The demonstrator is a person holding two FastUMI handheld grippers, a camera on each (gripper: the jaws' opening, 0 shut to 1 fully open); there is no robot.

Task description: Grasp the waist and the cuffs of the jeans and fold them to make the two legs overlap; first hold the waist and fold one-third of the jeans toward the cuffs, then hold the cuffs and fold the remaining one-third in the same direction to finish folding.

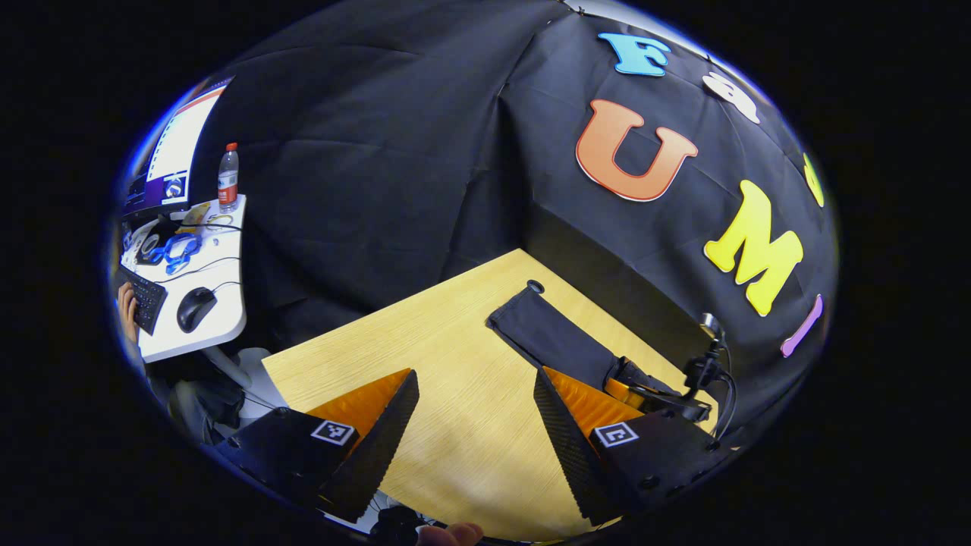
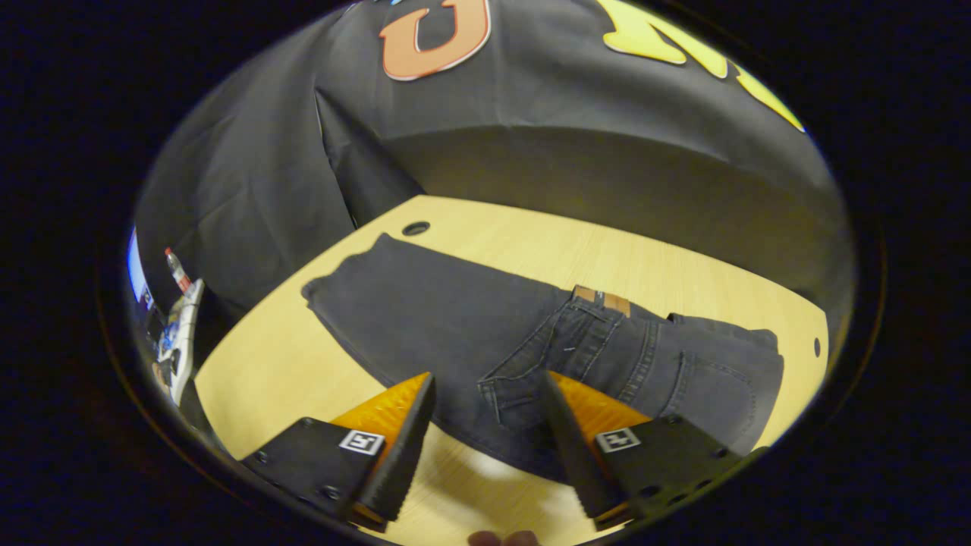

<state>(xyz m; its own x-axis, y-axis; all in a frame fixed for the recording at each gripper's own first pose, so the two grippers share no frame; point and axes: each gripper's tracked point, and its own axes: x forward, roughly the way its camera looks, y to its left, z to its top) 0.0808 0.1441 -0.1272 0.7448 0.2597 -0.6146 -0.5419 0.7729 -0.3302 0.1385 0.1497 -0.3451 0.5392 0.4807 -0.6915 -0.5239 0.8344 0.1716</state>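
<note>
Jeans (image 2: 523, 334) lie flat on the wooden table (image 2: 576, 250), legs already overlapped; the waist section appears folded over onto the legs, its brown patch (image 2: 601, 300) facing up mid-garment, the cuff end (image 2: 341, 284) stretched toward the table's cable hole (image 2: 416, 227). Judgement: first third-fold looks done; the cuff fold remains.

Right gripper (image 2: 485, 425) hovers with fingers spread wide, empty, just above the near edge of the folded waist part; fingers not touching cloth as far as can be told.

Left gripper (image 1: 474, 425) likewise wide open and empty, over bare table (image 1: 463, 341); in its view the jeans' cuff end (image 1: 546, 330) lies ahead and to one side, near the hole, the other gripper (image 1: 660, 398) beyond.

Next move, as judged: both grippers travel to the cuff end, one per corner; close on both layers; lift and carry over the folded part, edges aligned.
</note>
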